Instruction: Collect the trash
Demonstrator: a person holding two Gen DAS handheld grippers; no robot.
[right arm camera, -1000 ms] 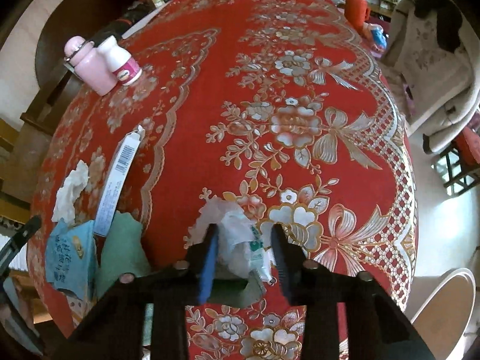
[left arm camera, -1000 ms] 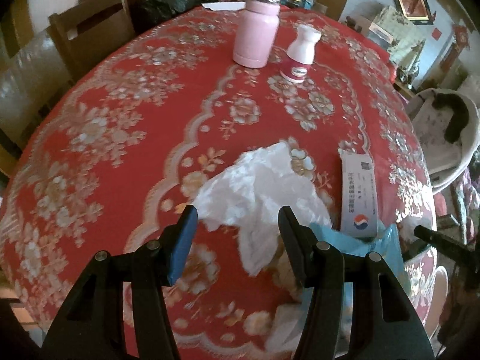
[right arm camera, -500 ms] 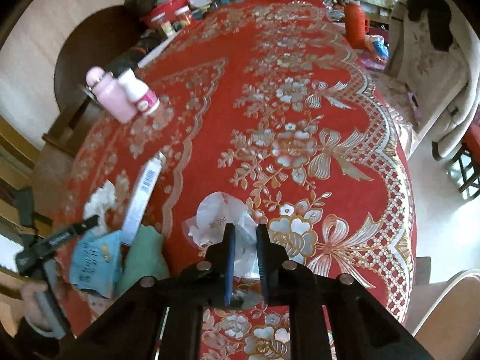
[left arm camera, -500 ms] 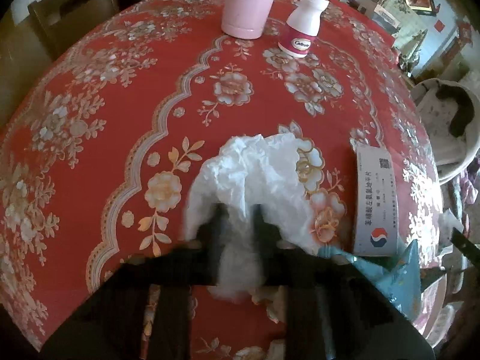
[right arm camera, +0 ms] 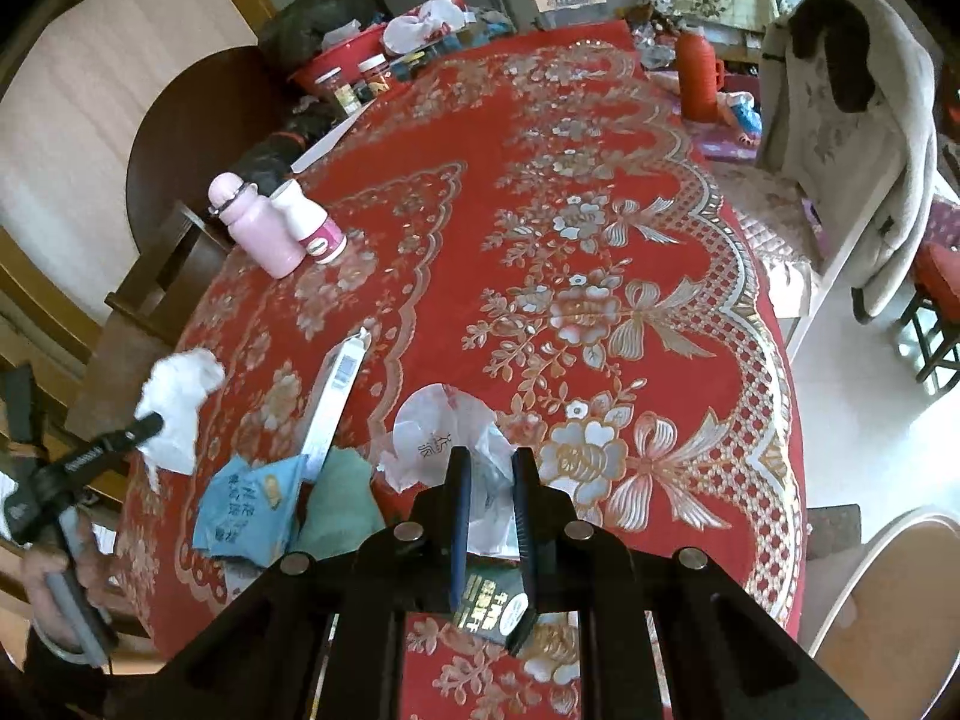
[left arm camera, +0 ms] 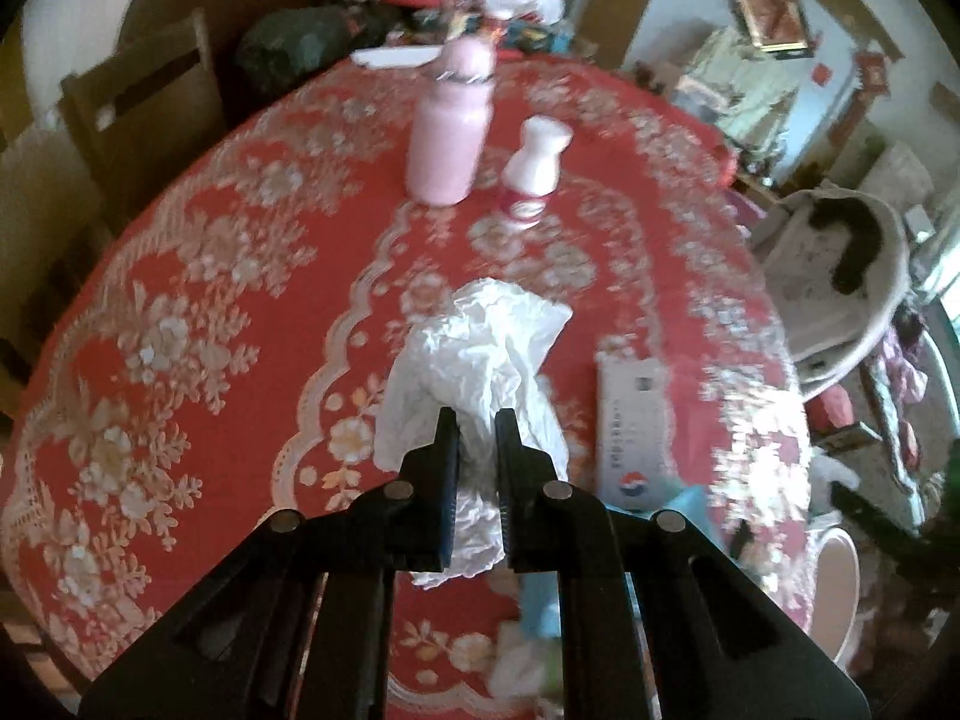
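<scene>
My left gripper point(left arm camera: 477, 420) clamps the tissue point(left arm camera: 480, 354); my right gripper point(right arm camera: 486, 462) grips the wrapper point(right arm camera: 438, 435); both hang above the tablecloth point(right arm camera: 600, 240).

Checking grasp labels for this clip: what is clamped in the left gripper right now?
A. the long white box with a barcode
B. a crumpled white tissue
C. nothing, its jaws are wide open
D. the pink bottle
B. In the left wrist view the left gripper has its jaws closed narrowly on the crumpled white tissue, while the pink bottle and long white box rest on the red tablecloth.
</scene>
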